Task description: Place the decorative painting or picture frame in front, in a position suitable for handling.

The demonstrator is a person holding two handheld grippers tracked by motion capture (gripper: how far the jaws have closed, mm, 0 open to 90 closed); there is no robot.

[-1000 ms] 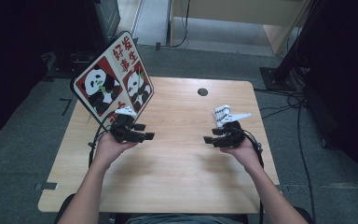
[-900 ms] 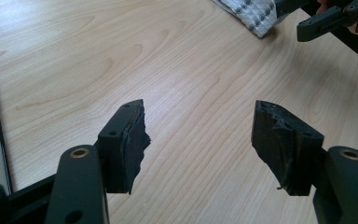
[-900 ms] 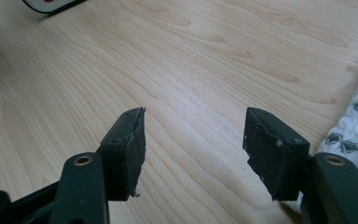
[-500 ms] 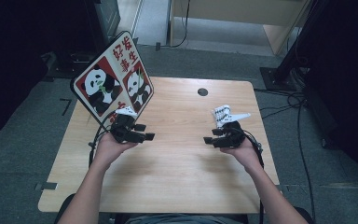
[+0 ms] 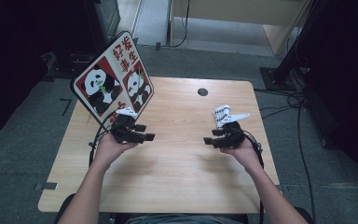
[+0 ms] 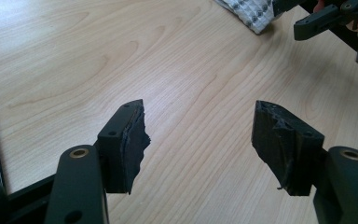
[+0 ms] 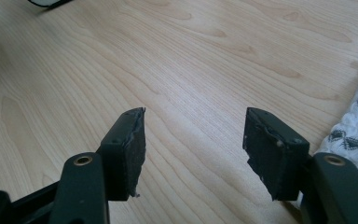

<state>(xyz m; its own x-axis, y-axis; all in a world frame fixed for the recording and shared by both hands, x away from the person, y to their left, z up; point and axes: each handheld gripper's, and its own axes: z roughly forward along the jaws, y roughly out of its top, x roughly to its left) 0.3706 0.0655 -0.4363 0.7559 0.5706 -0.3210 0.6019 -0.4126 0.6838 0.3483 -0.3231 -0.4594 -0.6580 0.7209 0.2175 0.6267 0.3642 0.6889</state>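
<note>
Left gripper (image 5: 140, 133) and right gripper (image 5: 213, 139) hover over the table (image 5: 177, 163), jaws spread wide, nothing between them. White patterned cloth (image 5: 223, 114) lies just beside the right gripper.

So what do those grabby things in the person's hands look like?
Each hand holds a black tool: the left tool and the right tool. Each ends in two chunky black jaws with rough, chewed-looking pads and brass-coloured rivets. A white patterned piece sits on top of each, and black cables trail off them. The forearms are bare, with no sleeves showing.
</note>
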